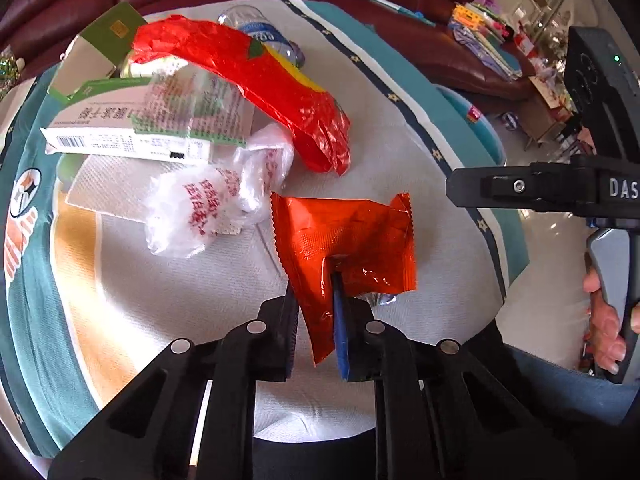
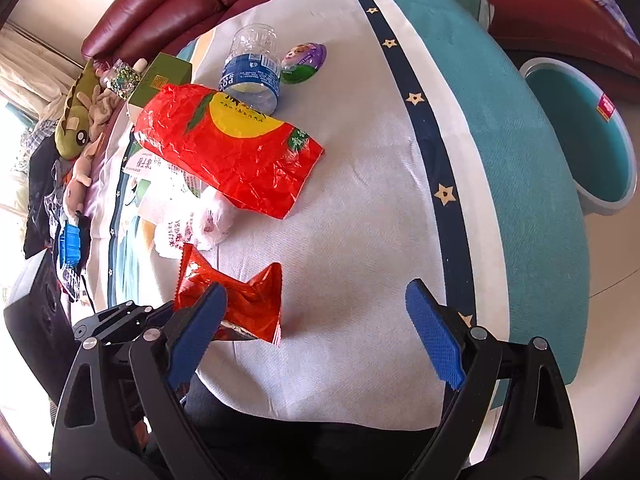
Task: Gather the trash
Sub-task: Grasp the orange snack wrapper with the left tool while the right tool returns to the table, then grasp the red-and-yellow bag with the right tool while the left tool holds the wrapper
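Observation:
An orange foil wrapper (image 1: 348, 240) lies crumpled on the white cloth (image 1: 180, 300), and my left gripper (image 1: 312, 280) is shut on its near edge. From the right wrist the same wrapper (image 2: 248, 300) shows beside the left finger of my right gripper (image 2: 316, 286), which hangs open over the bare cloth (image 2: 352, 220) with nothing pinched. Further back lie a big red snack bag (image 1: 248, 76) (image 2: 228, 148), a crumpled clear plastic bag (image 1: 208, 208) (image 2: 192, 224), a white and green carton (image 1: 132, 128) and an empty clear bottle (image 2: 252, 68).
A teal bin (image 2: 588, 136) stands on the floor past the table's right edge. A small purple cup (image 2: 304, 60) lies by the bottle, a white napkin (image 1: 108, 184) under the carton. Plush toys (image 2: 80, 120) sit far left. A dark red sofa (image 2: 160, 4) lies behind.

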The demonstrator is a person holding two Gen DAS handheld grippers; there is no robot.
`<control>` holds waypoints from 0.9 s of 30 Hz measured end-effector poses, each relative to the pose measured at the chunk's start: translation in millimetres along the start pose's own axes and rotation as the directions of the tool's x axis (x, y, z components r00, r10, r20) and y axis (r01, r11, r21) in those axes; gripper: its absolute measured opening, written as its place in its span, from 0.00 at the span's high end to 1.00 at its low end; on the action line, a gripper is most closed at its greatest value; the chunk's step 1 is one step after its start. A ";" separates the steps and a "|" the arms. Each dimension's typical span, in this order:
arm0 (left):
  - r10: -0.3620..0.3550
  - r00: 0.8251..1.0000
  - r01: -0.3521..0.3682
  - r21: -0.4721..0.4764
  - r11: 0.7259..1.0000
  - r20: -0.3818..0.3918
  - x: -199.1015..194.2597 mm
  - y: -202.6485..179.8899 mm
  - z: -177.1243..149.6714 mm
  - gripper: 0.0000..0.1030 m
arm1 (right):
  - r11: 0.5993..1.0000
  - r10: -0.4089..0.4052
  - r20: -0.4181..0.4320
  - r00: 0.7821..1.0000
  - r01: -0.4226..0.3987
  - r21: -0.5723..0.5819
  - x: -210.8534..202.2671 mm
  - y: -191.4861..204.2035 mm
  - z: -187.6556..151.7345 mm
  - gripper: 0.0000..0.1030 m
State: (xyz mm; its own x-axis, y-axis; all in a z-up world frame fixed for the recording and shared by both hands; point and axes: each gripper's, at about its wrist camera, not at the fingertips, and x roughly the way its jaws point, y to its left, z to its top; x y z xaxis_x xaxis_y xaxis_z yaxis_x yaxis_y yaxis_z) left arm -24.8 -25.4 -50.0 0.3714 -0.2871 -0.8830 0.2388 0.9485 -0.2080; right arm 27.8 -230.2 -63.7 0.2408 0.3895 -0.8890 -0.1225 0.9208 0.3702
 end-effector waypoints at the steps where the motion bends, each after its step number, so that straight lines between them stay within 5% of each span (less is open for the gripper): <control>1: 0.005 1.000 -0.005 -0.010 1.000 0.012 -6.2 3.0 2.5 0.85 | 1.000 -0.001 0.005 1.000 0.001 -0.008 -1.2 1.8 2.8 0.16; 10: 0.057 0.993 -0.040 -0.161 0.986 0.105 -45.5 71.8 20.0 0.84 | 0.988 -0.010 0.020 1.000 0.013 -0.156 16.2 47.8 48.1 0.16; 19: 0.051 0.995 -0.033 -0.204 0.978 0.083 -34.8 104.1 23.5 0.84 | 0.930 -0.027 -0.026 0.999 0.015 -0.367 65.1 98.5 89.7 0.16; 24: 0.033 0.997 -0.017 -0.211 0.977 0.072 -25.7 108.8 25.0 0.84 | 0.937 -0.002 -0.082 0.997 -0.027 -0.348 87.4 91.3 98.0 0.16; 27: 0.026 0.997 -0.010 -0.211 0.977 0.071 -23.0 108.0 25.9 0.84 | 0.946 0.060 -0.085 0.995 -0.084 -0.313 82.5 85.0 97.3 0.42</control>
State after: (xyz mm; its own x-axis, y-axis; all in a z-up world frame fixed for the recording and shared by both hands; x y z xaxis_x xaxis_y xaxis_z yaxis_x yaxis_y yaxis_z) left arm 15.8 80.2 -41.3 0.4403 -0.2713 -0.8559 0.0403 0.9583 -0.2831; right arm 130.9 -117.9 -79.3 0.1504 0.4410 -0.8848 -0.4371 0.8324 0.3406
